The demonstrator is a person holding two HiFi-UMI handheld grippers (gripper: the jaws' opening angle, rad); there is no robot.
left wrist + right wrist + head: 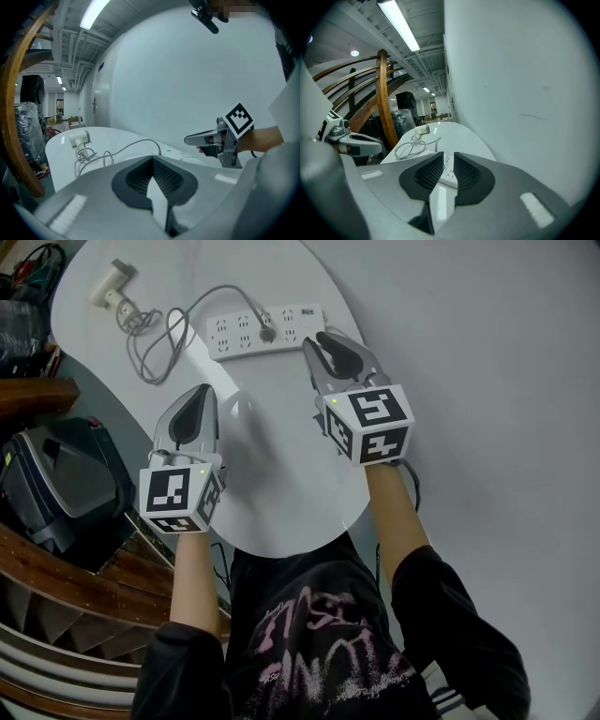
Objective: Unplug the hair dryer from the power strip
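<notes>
The right claw (317, 339) hangs slightly parted and empty; the plug (267, 333) in the power strip (230, 337) sits just ahead to its left, so straddle it squarely before pinching. The left claw (203, 390), closed on nothing, could pin the strip; the hair dryer (111, 282) lies far beyond it.

The near half of the white table (272, 493) lies bare, so the way is open between the left gripper (201, 396) and the right gripper (317, 339) up to the power strip (230, 335). The plug (267, 333) stands up from the strip's middle. Loops of cord (150, 343) clutter the far left beside the hair dryer (111, 285). A wall (525, 70) runs along the table's right side, and a wooden railing (37, 390) and a black case (56, 484) crowd its left.
</notes>
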